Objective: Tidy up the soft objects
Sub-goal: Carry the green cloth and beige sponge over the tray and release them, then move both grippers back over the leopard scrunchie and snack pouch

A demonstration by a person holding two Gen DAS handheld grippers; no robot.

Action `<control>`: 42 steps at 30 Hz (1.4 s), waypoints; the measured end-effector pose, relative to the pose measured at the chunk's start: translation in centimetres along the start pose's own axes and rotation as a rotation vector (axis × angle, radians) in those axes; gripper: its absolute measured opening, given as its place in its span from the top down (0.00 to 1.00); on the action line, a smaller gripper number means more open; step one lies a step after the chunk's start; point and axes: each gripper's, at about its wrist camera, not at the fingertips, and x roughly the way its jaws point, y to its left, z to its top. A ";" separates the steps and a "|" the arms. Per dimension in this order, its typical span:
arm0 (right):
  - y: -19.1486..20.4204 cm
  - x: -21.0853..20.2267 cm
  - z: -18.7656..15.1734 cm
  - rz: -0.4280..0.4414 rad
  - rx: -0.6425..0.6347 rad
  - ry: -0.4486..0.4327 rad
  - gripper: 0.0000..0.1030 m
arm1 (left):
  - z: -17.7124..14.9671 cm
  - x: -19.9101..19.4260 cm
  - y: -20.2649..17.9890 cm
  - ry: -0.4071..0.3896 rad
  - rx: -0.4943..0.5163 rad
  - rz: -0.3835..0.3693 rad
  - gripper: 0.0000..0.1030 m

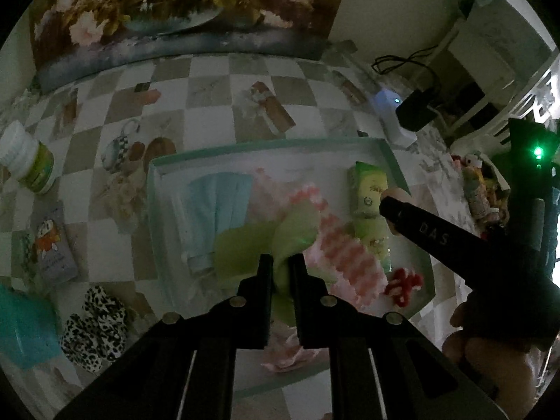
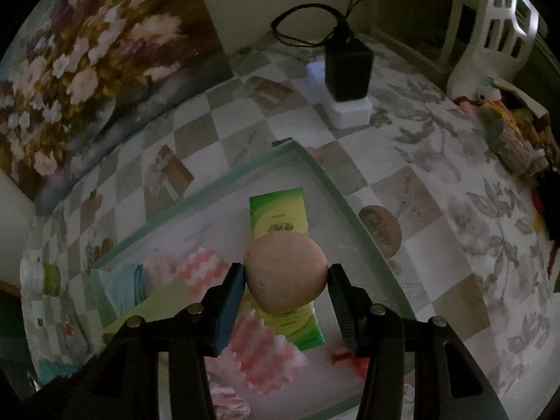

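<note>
A shallow box with a teal rim [image 1: 392,155] [image 2: 336,189] lies on the checked tablecloth. Inside lie a folded light-blue cloth [image 1: 217,206] [image 2: 120,287], a pink-and-white knitted piece [image 1: 346,255] [image 2: 269,357], green packets [image 1: 367,189] [image 2: 278,210] and a small red item [image 1: 402,285]. My left gripper [image 1: 280,266] is shut on a light-green cloth [image 1: 241,248] that hangs over the box. My right gripper [image 2: 285,276] [image 1: 392,203] is shut on a beige soft ball [image 2: 285,273], held above the green packets.
Left of the box stand a white-capped jar [image 1: 26,161], a printed pouch [image 1: 52,241], a leopard-print soft item [image 1: 94,329] and a teal object [image 1: 21,329]. A black adapter on a white block [image 2: 346,73] sits behind the box. A flower painting [image 1: 182,10] leans at the back.
</note>
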 end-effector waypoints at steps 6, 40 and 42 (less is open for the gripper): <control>0.9 0.1 0.0 0.008 -0.029 0.015 0.44 | 0.0 -0.2 0.2 0.008 -0.013 -0.006 0.48; 12.2 -4.3 -6.0 0.117 -0.345 -0.051 0.01 | -5.5 -7.3 12.5 -0.189 -0.359 0.199 0.17; 12.3 -4.5 -6.2 0.119 -0.351 -0.060 0.00 | -5.5 -7.7 12.9 -0.205 -0.366 0.216 0.08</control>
